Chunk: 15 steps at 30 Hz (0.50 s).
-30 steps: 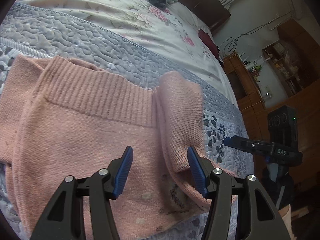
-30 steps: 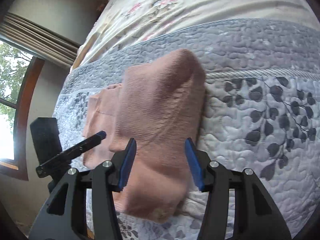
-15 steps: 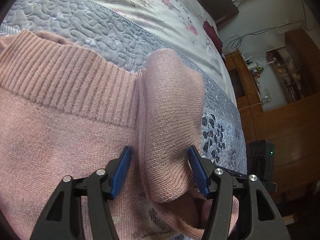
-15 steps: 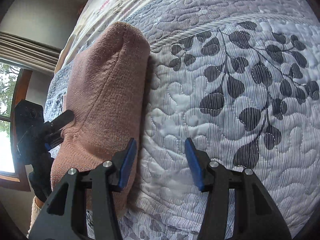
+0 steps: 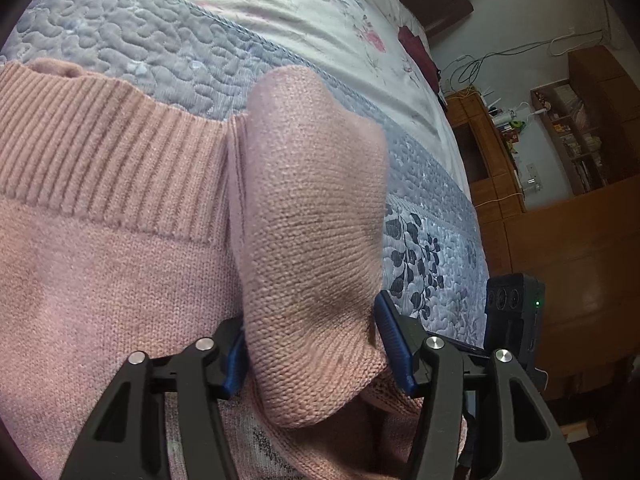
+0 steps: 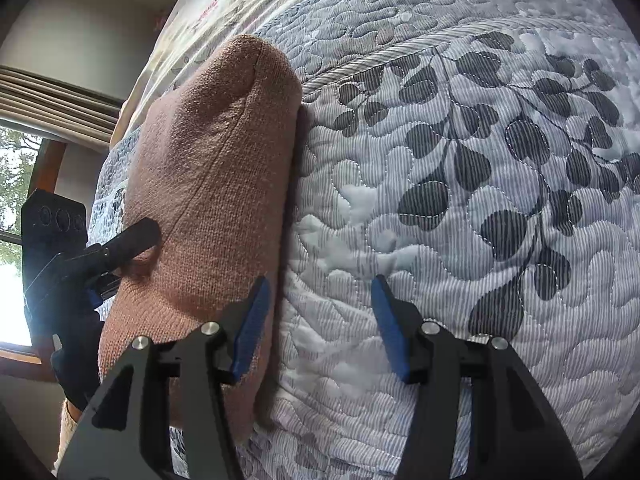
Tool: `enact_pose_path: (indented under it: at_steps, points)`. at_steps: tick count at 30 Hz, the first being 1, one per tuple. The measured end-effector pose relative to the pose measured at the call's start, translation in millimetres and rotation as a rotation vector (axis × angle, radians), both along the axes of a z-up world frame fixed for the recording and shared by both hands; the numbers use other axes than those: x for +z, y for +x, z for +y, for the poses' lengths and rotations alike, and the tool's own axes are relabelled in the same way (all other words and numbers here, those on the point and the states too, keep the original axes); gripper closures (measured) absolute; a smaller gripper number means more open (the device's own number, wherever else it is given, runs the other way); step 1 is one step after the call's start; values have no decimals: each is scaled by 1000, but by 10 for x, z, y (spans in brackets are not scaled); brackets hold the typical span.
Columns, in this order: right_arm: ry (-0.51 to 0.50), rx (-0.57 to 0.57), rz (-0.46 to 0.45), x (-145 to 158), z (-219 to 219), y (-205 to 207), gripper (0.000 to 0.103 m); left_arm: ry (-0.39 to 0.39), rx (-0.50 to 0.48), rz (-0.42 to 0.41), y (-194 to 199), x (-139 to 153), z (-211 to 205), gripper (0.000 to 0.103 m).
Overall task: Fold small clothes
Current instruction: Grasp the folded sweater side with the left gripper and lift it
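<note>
One pink sweater (image 5: pixel 120 264) lies on the quilted bedspread (image 6: pixel 460 208), a thick fold (image 5: pixel 312 240) raised at its right edge. The left gripper (image 5: pixel 312 352) straddles that fold, jaws spread. The right gripper (image 6: pixel 320 328) stands open over bare quilt beside it.

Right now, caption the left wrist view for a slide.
Left gripper open around a folded sleeve of a pink sweater on a quilt.
</note>
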State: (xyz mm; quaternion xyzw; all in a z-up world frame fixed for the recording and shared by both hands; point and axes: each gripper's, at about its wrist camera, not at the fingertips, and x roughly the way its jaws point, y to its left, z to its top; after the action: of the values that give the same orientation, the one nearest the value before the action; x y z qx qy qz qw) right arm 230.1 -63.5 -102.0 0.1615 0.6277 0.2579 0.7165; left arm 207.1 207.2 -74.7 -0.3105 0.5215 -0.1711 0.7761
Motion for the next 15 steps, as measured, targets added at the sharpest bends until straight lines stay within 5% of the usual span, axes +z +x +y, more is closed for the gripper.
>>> enact_pose_path:
  at_steps: [6, 15]
  points:
    - [14, -10, 6, -30, -82, -3, 50, -12, 15, -78, -107, 152, 34, 79]
    - [15, -10, 2, 4, -158, -87, 49, -77, 78, -167, -327, 502, 491, 83]
